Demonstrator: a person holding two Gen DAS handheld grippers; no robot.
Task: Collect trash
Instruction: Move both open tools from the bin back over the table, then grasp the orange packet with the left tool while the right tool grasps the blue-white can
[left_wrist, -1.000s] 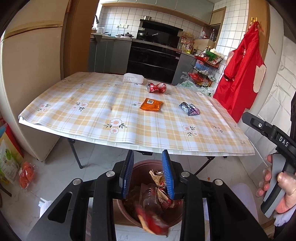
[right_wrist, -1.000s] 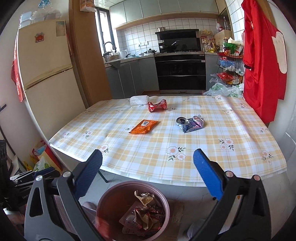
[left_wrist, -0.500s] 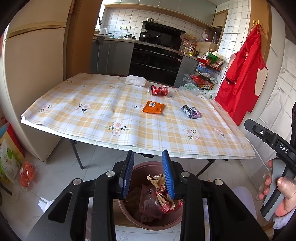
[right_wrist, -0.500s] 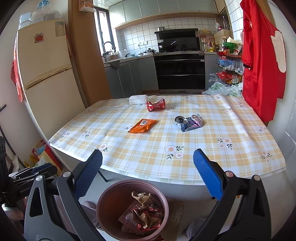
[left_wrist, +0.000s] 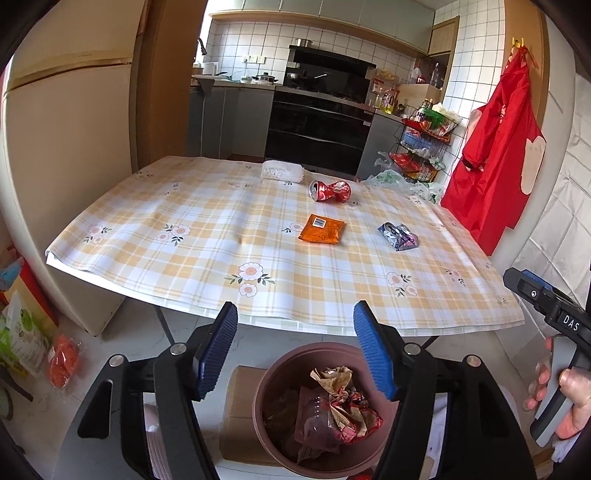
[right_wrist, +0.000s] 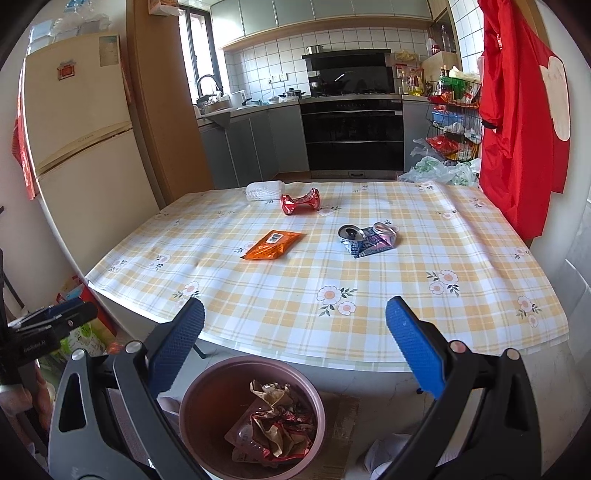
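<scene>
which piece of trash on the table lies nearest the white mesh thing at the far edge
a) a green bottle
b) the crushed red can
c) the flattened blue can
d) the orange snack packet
b: the crushed red can lies right beside the white mesh thing at the far edge, while the orange snack packet and the flattened blue can lie nearer the middle of the table.

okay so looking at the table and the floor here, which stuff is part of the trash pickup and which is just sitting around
Part of the job: red can, orange wrapper, blue can, white wad, bin, left gripper and right gripper, both open and empty.

Just lying about: red apron, fridge, wire rack, floor bags.
</scene>
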